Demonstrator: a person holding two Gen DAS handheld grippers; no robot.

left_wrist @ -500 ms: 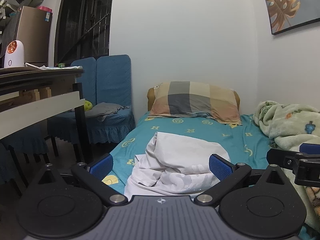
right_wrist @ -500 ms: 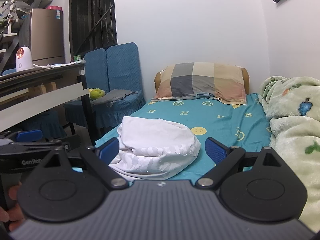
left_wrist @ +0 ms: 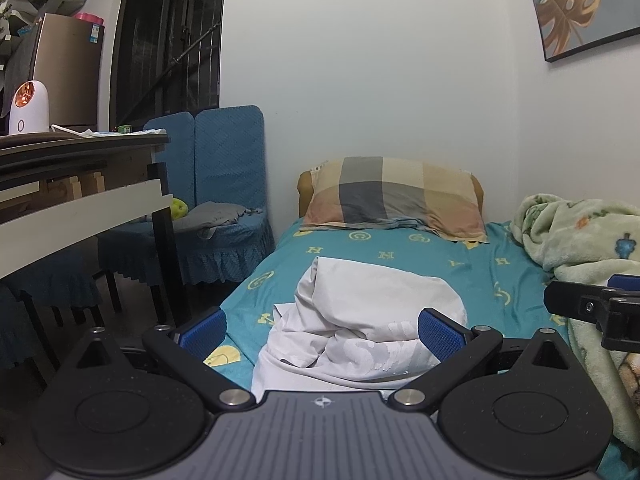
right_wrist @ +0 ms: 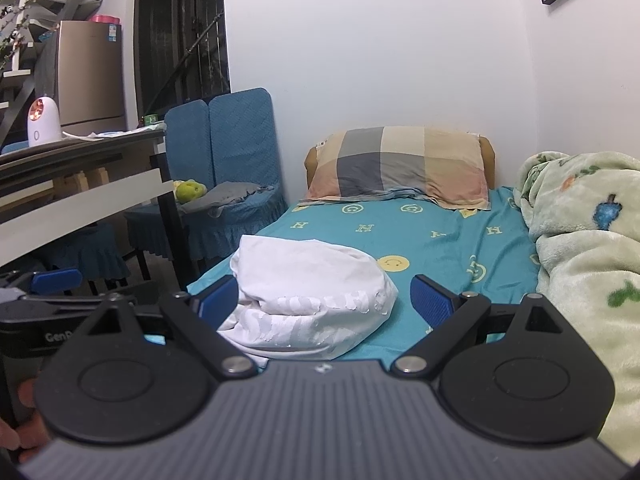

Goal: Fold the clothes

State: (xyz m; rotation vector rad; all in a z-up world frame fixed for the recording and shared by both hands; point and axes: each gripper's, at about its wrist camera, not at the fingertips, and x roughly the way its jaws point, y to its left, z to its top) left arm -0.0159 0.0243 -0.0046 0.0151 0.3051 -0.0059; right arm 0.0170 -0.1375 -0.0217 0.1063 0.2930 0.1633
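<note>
A crumpled white T-shirt [left_wrist: 360,332] (faint print showing) is seen ahead of the left gripper [left_wrist: 322,330] and right gripper [right_wrist: 325,294], both spread wide, nothing pinched.

The right gripper [right_wrist: 324,300] has edged forward, closer to the crumpled white garment [right_wrist: 308,296] near the bed's [right_wrist: 440,240] left edge. The left gripper [left_wrist: 322,330] has barely shifted.
</note>
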